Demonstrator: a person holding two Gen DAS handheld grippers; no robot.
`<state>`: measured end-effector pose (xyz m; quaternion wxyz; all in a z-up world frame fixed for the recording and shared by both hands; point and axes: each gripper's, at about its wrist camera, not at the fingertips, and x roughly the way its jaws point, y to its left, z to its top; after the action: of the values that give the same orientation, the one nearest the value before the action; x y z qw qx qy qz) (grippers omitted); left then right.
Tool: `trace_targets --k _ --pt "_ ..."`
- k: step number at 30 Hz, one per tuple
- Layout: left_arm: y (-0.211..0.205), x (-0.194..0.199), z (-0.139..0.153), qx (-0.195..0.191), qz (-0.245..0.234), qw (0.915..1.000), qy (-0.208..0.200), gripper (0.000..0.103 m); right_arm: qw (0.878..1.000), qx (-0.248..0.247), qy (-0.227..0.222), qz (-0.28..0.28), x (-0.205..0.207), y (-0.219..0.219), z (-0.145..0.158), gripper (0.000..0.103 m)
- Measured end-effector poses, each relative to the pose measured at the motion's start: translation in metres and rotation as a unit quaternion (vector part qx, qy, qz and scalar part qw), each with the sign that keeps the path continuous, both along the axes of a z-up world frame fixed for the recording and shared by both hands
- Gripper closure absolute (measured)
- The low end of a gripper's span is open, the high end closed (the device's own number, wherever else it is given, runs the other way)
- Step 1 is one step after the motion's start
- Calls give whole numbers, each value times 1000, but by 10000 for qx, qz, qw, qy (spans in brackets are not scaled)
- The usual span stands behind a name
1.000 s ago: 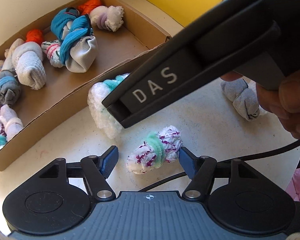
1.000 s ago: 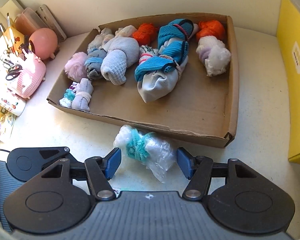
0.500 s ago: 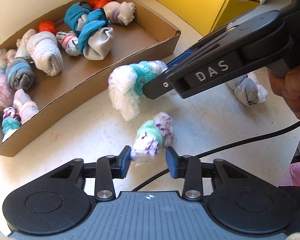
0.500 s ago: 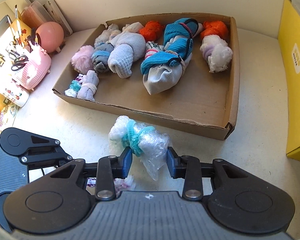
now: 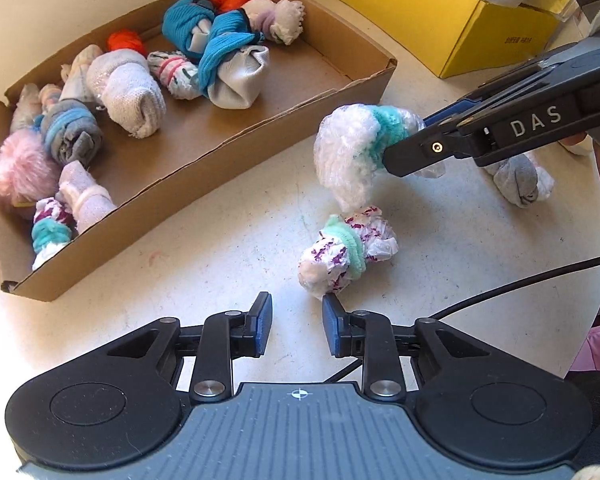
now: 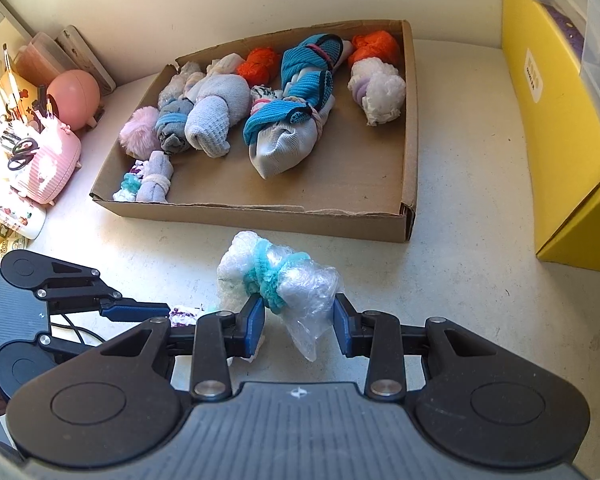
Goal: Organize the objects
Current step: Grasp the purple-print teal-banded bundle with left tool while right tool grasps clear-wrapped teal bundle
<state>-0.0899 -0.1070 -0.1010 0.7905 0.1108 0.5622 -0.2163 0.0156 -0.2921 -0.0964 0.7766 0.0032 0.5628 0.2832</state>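
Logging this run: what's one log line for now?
right gripper: shut on teal-banded bundle, lifted | left gripper: open, empty | purple-speckled bundle: on table | cardboard tray: ahead

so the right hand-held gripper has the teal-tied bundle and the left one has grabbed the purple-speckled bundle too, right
Not quite. The right hand-held gripper does hold the teal-tied bundle, but the left wrist view shows the left hand-held gripper empty, with the purple-speckled bundle lying on the table beyond its fingertips.

White bundle (image 6: 276,280) banded teal; white bundle with purple flecks (image 5: 346,248), mint band; brown cardboard tray (image 6: 407,120); yellow box (image 5: 420,12).
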Motion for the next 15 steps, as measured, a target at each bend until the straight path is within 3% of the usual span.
trace_targets --k 1,3,10,15 --pt "-2 -1 2 -1 -80 9999 -83 48 10000 4 58 -15 2 0 -2 68" --pt "-8 -5 7 47 -317 9991 -270 35 10000 -74 23 -19 4 0 1 66" --pt "-35 -2 -2 248 -1047 9930 -494 37 9984 -398 -241 337 -2 -2 10 61" --pt "-45 5 -8 288 -1362 9896 -360 47 9932 -565 -641 788 5 10 14 59"
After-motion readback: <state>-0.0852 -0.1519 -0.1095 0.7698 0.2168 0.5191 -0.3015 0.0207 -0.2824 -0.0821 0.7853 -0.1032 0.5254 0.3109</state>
